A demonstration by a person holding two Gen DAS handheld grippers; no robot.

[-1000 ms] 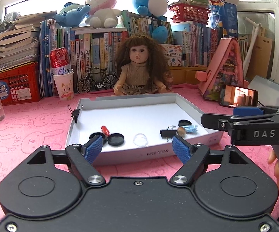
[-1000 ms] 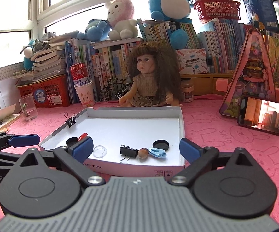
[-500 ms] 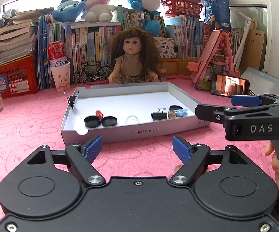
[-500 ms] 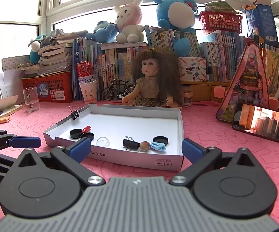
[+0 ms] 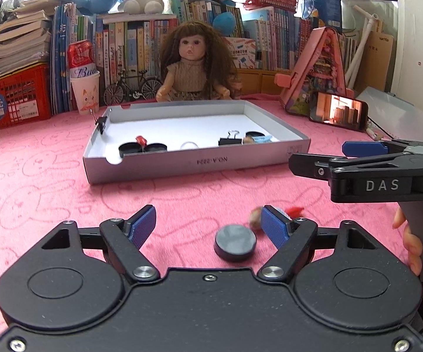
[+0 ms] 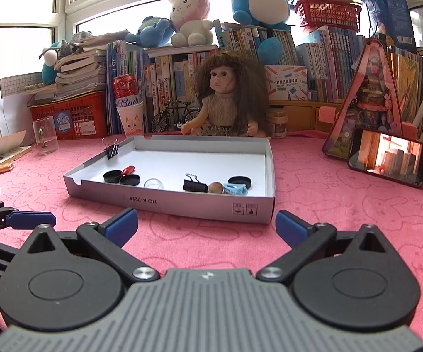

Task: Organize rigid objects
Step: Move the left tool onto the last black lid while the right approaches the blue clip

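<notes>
I'm looking at a black round cap lying flat on the pink table, between the blue pads of my left hand-held gripper, nearer the right pad and touching neither. That gripper is spread wide, holding nothing. Just past its right pad sit a small brownish bead and a red bit, both blurred. Ahead, the shallow white tray holds two black caps with a red piece on them, a clear ring, a black binder clip, a brown bead, a light blue piece and another black cap. A second binder clip grips the tray's left wall. My right hand-held gripper hangs wide and unladen short of the tray. Behind sits a doll.
</notes>
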